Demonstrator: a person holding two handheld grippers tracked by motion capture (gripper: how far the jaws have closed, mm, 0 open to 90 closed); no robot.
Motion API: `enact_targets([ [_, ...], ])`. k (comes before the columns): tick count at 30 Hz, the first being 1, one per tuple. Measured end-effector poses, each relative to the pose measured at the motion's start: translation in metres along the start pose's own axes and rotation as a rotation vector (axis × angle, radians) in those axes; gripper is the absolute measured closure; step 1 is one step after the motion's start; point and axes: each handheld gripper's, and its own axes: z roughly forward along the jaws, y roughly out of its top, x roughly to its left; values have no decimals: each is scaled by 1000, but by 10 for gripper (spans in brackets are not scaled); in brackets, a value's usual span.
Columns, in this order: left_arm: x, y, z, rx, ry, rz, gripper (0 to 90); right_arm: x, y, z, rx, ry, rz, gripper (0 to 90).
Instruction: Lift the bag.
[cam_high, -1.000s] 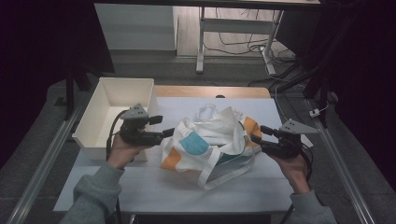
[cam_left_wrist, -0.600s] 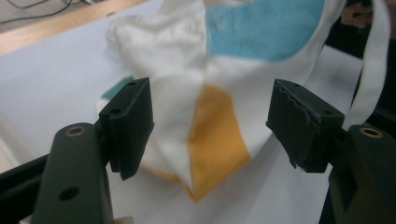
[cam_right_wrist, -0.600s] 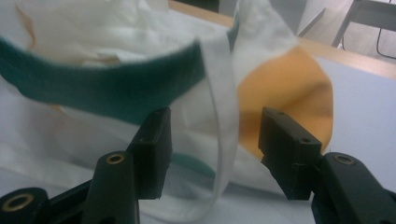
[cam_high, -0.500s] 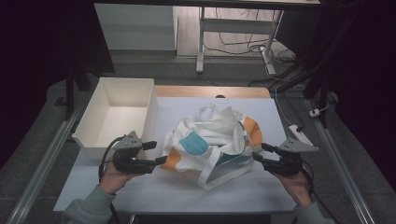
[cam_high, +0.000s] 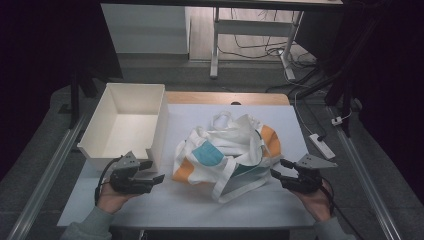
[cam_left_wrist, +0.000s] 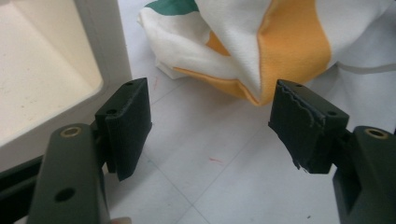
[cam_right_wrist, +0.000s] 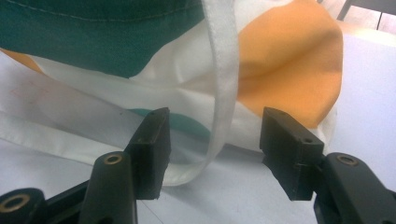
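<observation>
A crumpled white cloth bag (cam_high: 225, 155) with orange and teal patches lies in the middle of the white table (cam_high: 200, 205). My left gripper (cam_high: 156, 171) rests low at the near left, open, its jaws pointing at the bag's orange corner (cam_left_wrist: 289, 42) a short way off. In the left gripper view, that gripper (cam_left_wrist: 210, 116) has only bare table between its pads. My right gripper (cam_high: 278, 167) sits at the near right, open, close to the bag's edge. In the right gripper view, a white strap (cam_right_wrist: 224, 93) hangs in a loop between the jaws of that gripper (cam_right_wrist: 215, 135), untouched by the pads.
An open white box (cam_high: 159, 125) stands at the back left, its wall (cam_left_wrist: 107, 42) close beside my left gripper. A power strip (cam_high: 320, 145) lies on the floor off the table's right edge. Metal rails run along both sides.
Both grippers have drawn back from the bag's sides toward the near edge and sunk lower. The bag has settled flatter on the table.
</observation>
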Motion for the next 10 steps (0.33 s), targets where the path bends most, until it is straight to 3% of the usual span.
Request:
enact_targets([
  [10,1,1,1,1,3,-2,283,0,-1,-1,-3,-3,-9,428],
])
